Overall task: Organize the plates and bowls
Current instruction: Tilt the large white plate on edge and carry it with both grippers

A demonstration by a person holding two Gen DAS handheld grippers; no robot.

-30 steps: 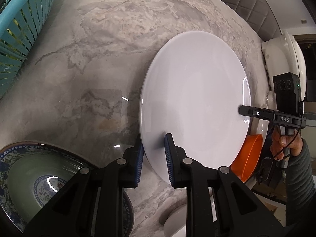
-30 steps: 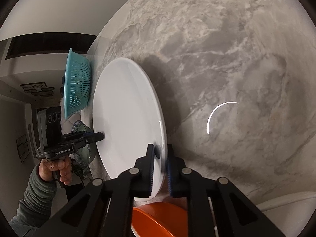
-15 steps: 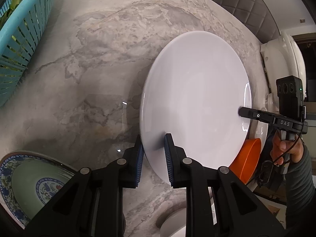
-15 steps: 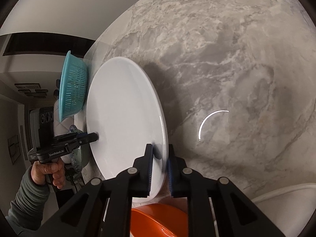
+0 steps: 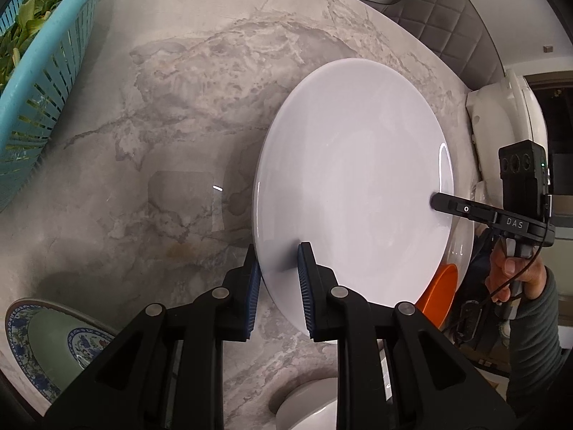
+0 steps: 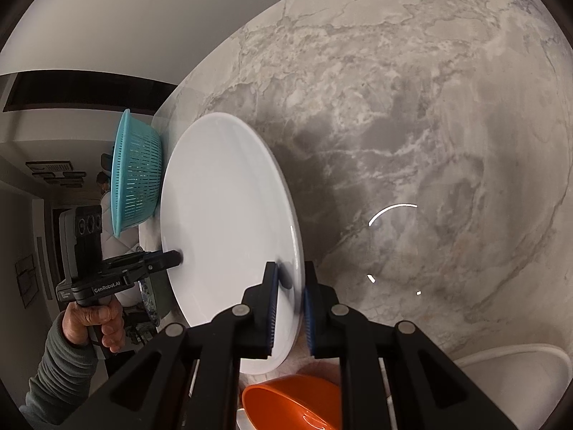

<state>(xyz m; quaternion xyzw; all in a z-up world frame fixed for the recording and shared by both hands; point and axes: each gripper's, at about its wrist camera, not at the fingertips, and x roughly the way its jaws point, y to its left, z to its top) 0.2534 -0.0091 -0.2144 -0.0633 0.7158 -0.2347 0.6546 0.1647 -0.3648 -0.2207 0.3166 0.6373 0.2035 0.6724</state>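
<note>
A large white plate (image 5: 352,186) hangs above the marble table, held by both grippers at opposite rims. My left gripper (image 5: 277,276) is shut on its near edge in the left wrist view. My right gripper (image 6: 289,292) is shut on the plate (image 6: 229,222) at its other edge in the right wrist view. Each gripper shows in the other's view: the right gripper (image 5: 435,201) at the far rim, the left gripper (image 6: 177,258) likewise. An orange bowl (image 6: 290,403) sits below the plate, and it peeks out under the rim as the orange bowl (image 5: 438,295). A blue-patterned bowl (image 5: 53,344) sits at bottom left.
A turquoise colander (image 5: 39,68) with greens stands at the left. A white appliance (image 5: 501,122) and a grey padded chair (image 5: 447,25) are at the far right. A white dish (image 5: 308,408) lies below the gripper, and another white dish (image 6: 515,383) at bottom right. The marble table (image 6: 412,125) spreads beyond.
The plate stays gripped by both grippers. The left wrist view has shifted slightly, so the patterned bowl slid further toward the lower left and more of the colander with greens shows.
</note>
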